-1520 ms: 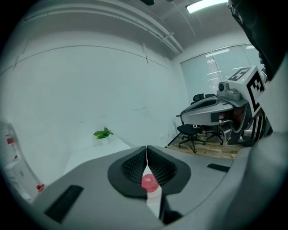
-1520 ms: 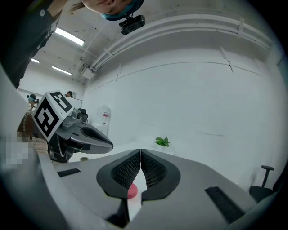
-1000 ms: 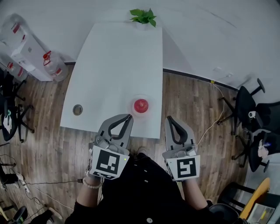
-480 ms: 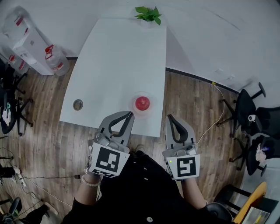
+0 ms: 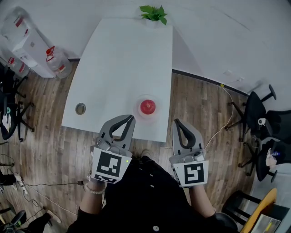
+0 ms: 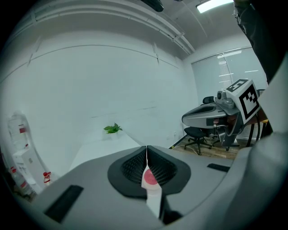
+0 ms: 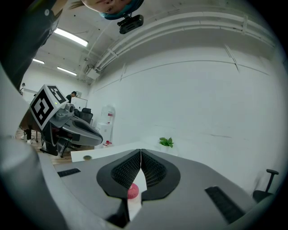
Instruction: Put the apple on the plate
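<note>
A red apple (image 5: 147, 107) sits on a pale, see-through plate (image 5: 139, 113) near the front edge of the white table (image 5: 127, 59). My left gripper (image 5: 132, 117) is held just short of that edge, a little left of the apple, jaws shut with nothing in them. My right gripper (image 5: 176, 122) hangs beyond the table's right front corner, also shut and empty. In the left gripper view the apple (image 6: 149, 178) shows behind the closed jaw tips (image 6: 146, 147). In the right gripper view the apple (image 7: 132, 192) lies low behind the shut jaws (image 7: 141, 151).
A small potted plant (image 5: 153, 13) stands at the table's far end. A small round dish (image 5: 80, 108) rests near the front left corner. Water jugs (image 5: 52, 63) stand on the floor to the left, office chairs (image 5: 257, 109) to the right, and a cable (image 5: 225, 120) runs across the wooden floor.
The head view has shifted slightly and my left gripper has edged a little to the left. The apple, the plate and my right gripper have kept still.
</note>
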### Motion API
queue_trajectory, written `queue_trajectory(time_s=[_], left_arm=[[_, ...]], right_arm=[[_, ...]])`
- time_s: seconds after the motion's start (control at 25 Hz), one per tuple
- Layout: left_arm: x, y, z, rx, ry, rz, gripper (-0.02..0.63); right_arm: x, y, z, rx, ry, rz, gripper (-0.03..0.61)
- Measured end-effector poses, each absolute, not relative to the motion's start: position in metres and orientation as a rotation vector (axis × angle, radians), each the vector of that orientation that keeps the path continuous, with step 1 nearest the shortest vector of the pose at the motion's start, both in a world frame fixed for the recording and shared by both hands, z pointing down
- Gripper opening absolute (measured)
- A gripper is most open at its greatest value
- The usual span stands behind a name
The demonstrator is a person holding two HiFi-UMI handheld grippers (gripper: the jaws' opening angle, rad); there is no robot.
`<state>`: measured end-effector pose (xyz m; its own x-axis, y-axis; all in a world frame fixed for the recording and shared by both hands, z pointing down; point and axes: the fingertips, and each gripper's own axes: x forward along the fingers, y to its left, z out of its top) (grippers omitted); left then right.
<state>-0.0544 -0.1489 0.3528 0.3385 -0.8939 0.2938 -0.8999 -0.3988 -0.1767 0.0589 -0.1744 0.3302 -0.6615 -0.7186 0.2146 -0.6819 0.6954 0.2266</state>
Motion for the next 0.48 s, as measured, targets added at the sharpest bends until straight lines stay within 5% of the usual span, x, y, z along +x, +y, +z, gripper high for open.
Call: queue_trajectory(time_s=[0.48], left_arm=[[-0.0568, -0.1496, 0.3548, 2.570, -1.706, 0.552, 0.018]], right_arm=[[0.0576, -0.1728, 0.3346, 1.097, -2.594, -0.196, 0.041]])
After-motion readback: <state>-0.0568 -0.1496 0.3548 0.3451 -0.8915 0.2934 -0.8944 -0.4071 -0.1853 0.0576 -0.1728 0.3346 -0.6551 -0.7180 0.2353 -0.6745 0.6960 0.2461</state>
